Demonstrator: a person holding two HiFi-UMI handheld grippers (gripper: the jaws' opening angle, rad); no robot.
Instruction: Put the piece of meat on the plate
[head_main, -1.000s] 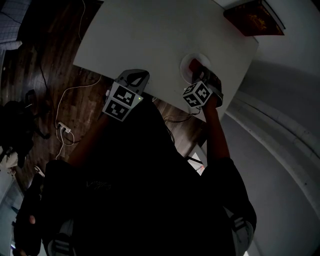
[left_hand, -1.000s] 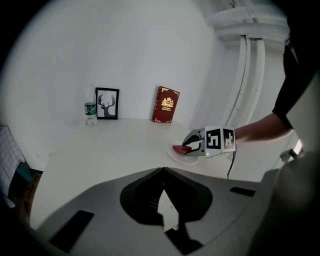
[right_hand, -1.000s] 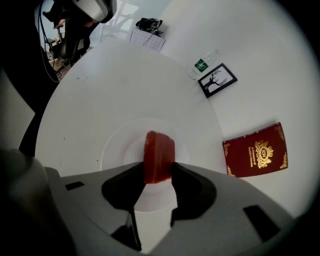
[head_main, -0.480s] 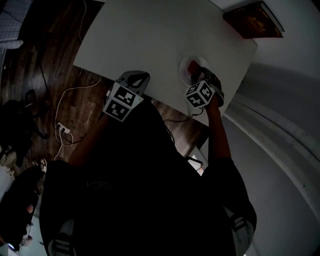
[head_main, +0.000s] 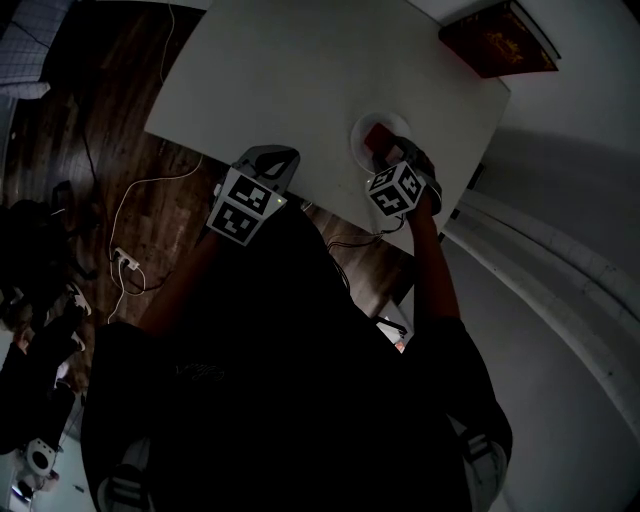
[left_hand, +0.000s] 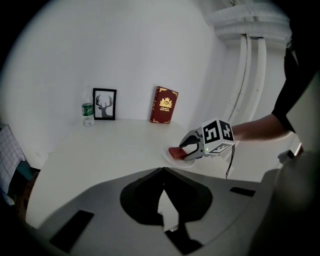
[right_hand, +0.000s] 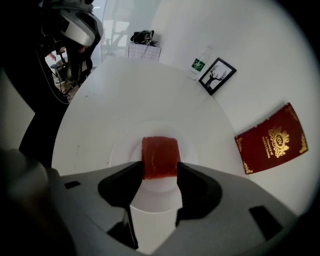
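Observation:
A red block of meat lies on the small white plate near the table's right front edge. My right gripper points steeply down over the plate. Its jaws have just been opening and now stand wide, with the near end of the meat between the tips. In the head view the same gripper covers part of the plate and meat. My left gripper is shut and empty over the table's near edge, left of the plate.
A red book lies at the far right of the white table. A water bottle and a framed deer picture stand against the back wall. Cables trail over the wooden floor to the left.
The right gripper has tipped a little over the plate, and more of the meat now shows past it. The left gripper has stayed where it was.

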